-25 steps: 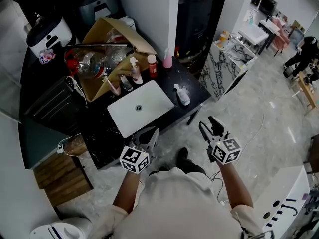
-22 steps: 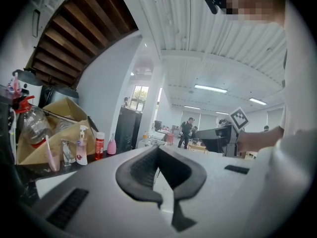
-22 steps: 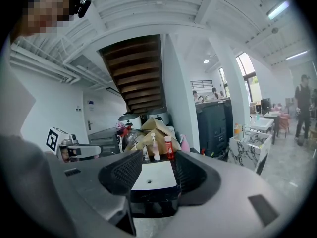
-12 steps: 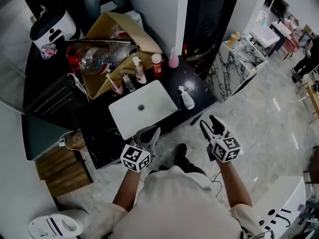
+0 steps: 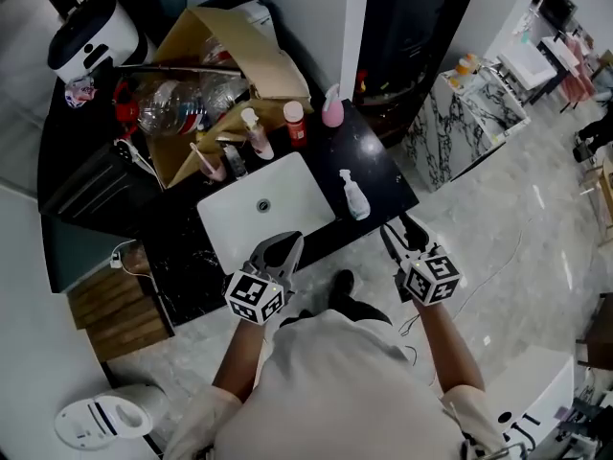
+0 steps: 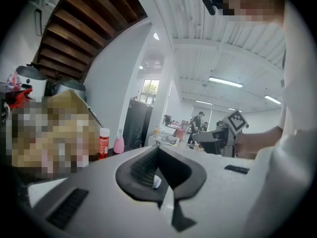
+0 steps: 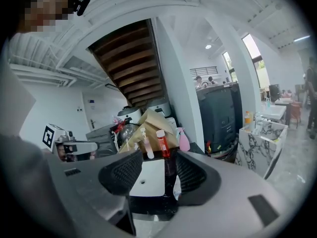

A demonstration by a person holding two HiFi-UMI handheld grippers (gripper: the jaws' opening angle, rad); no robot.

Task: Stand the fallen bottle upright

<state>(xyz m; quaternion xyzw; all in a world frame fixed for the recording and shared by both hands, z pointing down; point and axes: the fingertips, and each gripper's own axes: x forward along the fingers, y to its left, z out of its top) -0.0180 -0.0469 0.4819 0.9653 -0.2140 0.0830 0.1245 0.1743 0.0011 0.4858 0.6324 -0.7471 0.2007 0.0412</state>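
A black counter (image 5: pixel 378 166) carries a white sink (image 5: pixel 263 209), sunk into its middle. Behind the sink, against the wall, an open cardboard box (image 5: pixel 225 51) lies tipped and full of clutter. At the sink's near edge the left gripper (image 5: pixel 284 247) hovers over the counter's front, its fingers drawn together at the tips with nothing between them, as far as the left gripper view lets one judge. Off the sink's near right corner, just beyond the counter's front edge, the right gripper (image 5: pixel 397 228) has its fingers spread apart and empty; its own view looks between them toward the sink. The fallen bottle (image 5: pixel 353 195), a clear sprayer, lies on its side on the counter just to the right of the sink, apart from both grippers. Behind the sink stand a pink spray bottle (image 5: pixel 332 108), a red bottle (image 5: pixel 295 123) with a white cap, and a pale pump bottle (image 5: pixel 254 134), all upright.
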